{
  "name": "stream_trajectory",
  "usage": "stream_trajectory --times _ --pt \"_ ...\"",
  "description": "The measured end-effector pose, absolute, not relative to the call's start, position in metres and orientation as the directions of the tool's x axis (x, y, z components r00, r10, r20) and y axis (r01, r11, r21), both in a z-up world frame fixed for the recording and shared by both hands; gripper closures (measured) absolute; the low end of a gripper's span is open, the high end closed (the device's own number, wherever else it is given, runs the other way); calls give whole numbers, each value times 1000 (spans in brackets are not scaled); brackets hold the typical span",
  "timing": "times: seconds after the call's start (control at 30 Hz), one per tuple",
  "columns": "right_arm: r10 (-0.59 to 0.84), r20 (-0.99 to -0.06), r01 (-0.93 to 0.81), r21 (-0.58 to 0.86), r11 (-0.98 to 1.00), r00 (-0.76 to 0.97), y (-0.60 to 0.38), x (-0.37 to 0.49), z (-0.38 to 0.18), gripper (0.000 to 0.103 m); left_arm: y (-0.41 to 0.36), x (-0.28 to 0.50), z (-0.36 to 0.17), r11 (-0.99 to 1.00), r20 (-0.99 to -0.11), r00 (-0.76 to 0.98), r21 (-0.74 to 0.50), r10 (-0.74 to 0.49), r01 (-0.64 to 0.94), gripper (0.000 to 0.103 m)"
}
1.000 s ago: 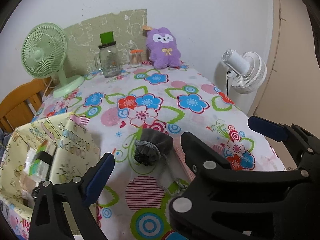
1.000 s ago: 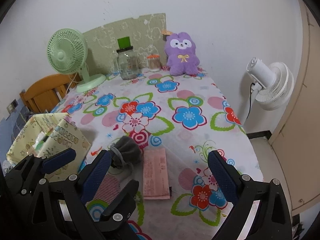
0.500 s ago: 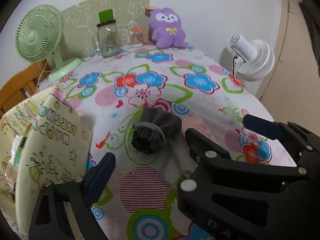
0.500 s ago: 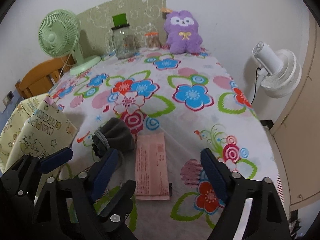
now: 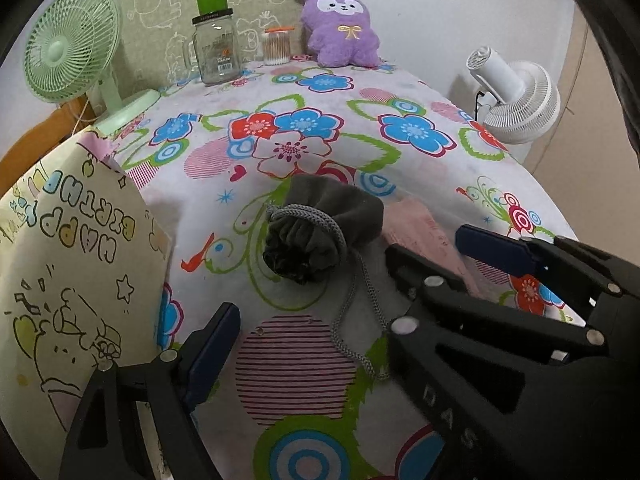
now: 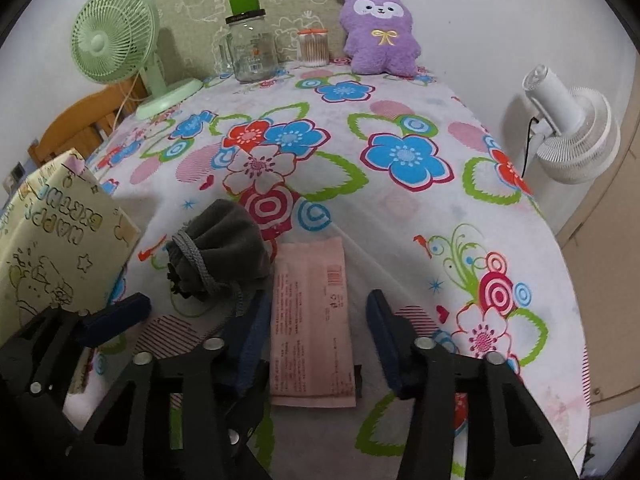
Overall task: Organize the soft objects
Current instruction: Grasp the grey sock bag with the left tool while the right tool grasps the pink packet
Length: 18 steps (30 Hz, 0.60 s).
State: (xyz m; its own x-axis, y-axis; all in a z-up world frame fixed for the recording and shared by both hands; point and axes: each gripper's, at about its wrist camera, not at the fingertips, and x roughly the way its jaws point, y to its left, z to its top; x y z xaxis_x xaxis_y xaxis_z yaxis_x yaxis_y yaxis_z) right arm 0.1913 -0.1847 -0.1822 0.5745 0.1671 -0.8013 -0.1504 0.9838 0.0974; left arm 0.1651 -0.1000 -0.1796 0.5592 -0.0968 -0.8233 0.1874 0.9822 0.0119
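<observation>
Right gripper (image 6: pixel 316 334) jaws closing astride the pink packet (image 6: pixel 310 320), not yet pressing; left gripper (image 5: pixel 348 292) jaws wide, empty.

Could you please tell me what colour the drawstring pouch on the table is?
The drawstring pouch is dark grey, with a lighter grey cord; clearest in the left wrist view.

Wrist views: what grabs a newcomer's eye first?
The loud flowered tablecloth, then the purple plush toy upright at the far edge by the wall. Up front, a grey drawstring pouch lies beside a pink packet; the right gripper is closing around the packet.
</observation>
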Motion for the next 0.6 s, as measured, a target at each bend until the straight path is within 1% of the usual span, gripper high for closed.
stream_trajectory --times 0.3,0.43,0.6 --pt "172 -793 -158 97 983 584 -191 192 -180 62 -102 168 -177 983 -822 564 27 -81 180 16" --pt "174 -780 -147 105 983 601 -198 192 -173 62 -103 173 -172 987 -811 582 37 -60 154 16" --pt "172 -766 -136 111 984 619 -206 195 -166 62 -108 178 -166 986 -796 603 52 -55 158 16"
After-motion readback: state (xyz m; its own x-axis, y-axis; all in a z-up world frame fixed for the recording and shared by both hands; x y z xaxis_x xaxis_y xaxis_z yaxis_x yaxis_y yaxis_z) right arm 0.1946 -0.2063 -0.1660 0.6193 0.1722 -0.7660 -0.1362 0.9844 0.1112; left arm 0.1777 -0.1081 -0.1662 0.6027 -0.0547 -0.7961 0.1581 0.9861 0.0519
